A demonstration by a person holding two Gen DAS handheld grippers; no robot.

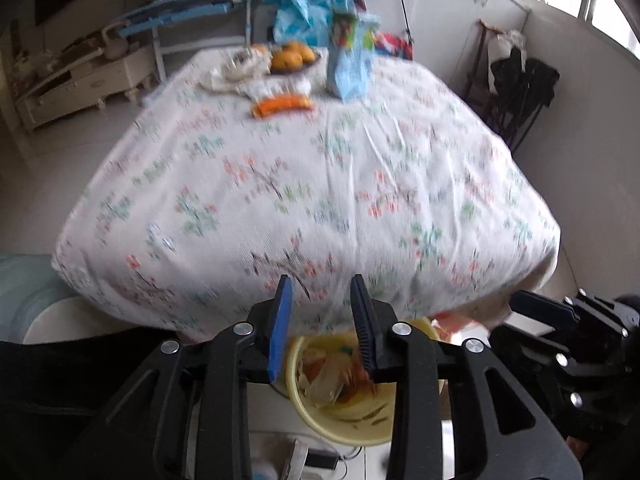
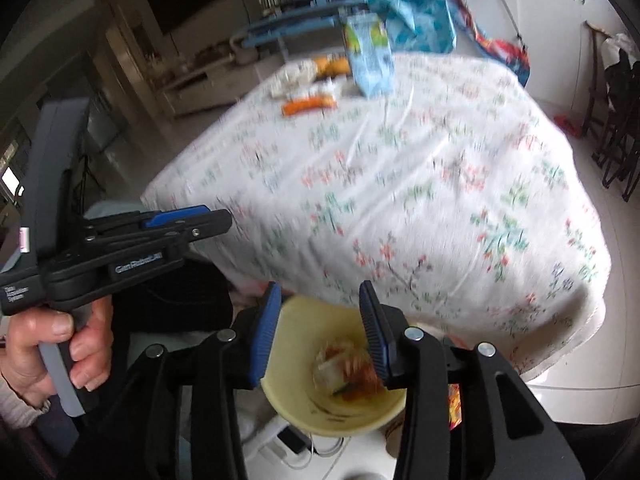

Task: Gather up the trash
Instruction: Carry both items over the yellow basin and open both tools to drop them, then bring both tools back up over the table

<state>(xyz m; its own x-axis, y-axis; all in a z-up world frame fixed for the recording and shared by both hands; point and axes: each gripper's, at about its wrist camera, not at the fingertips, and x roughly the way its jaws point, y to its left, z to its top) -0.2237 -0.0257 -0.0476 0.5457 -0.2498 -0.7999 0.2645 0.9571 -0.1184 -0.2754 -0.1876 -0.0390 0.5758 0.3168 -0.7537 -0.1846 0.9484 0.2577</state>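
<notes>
A yellow trash bin (image 1: 340, 420) stands on the floor below the table's near edge, with wrappers (image 1: 332, 376) inside; it also shows in the right wrist view (image 2: 320, 408). My left gripper (image 1: 322, 292) is open and empty above the bin. My right gripper (image 2: 320, 300) is open and empty above the bin too. On the far end of the table lie an orange wrapper (image 1: 282, 105), a white wrapper (image 1: 276, 86), crumpled white paper (image 1: 236, 70) and a light blue carton (image 1: 348, 60). The orange wrapper (image 2: 308, 104) and the carton (image 2: 370, 56) show in the right wrist view.
The table (image 1: 312, 184) has a white flowered cloth. A plate of oranges (image 1: 292, 58) sits at its far end. A blue plastic bag (image 1: 308, 0) lies behind it. A black chair (image 1: 520, 92) stands at the right. Cables and a power strip (image 2: 296, 444) lie by the bin.
</notes>
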